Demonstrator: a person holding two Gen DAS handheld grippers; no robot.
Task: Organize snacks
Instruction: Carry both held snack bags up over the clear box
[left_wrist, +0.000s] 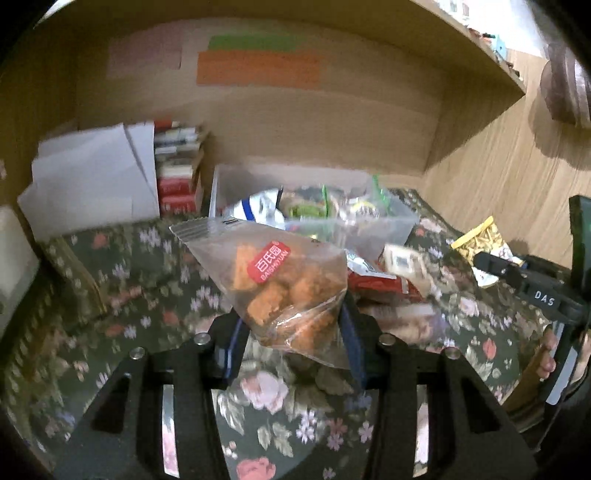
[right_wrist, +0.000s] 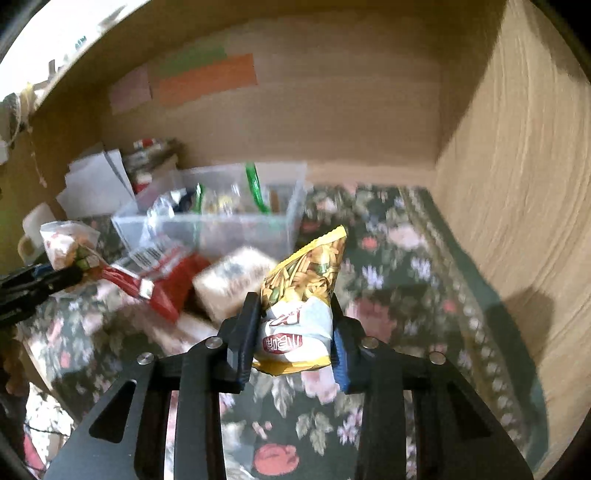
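Two grippers, each clamped on one snack packet, both held clear above the floral cloth (left_wrist: 122, 280) that covers the desk surface.

Left gripper (left_wrist: 291, 332): jaws pressed against the lower end of a clear packet of orange crunchy pieces (left_wrist: 273, 284) bearing a red label; the packet stands tilted, its crimped top edge pointing up and to the left. The same packet appears at the left edge of the right wrist view.

Right gripper (right_wrist: 293, 332): jaws pressed against the white lower half of a yellow packet of strip snacks (right_wrist: 303, 291); its pointed yellow end rises up and to the right. This packet also shows at the right of the left wrist view, held by the black gripper marked DAS.

Clear plastic bin (right_wrist: 221, 229): stands on the cloth toward the back wall, behind both held packets; several packets inside, among them green-edged ones, contents too blurred to name.

Loose pile on the cloth, just in front of the bin and between the grippers: a red packet (right_wrist: 173, 288) and a pale square packet (right_wrist: 232, 280), touching one another.

White folded box (left_wrist: 92, 177): back left, beside a stack of red and white cartons (left_wrist: 177, 166).

Back wall: an orange paper strip (left_wrist: 258, 68), a green one above it, a pink one to its left.
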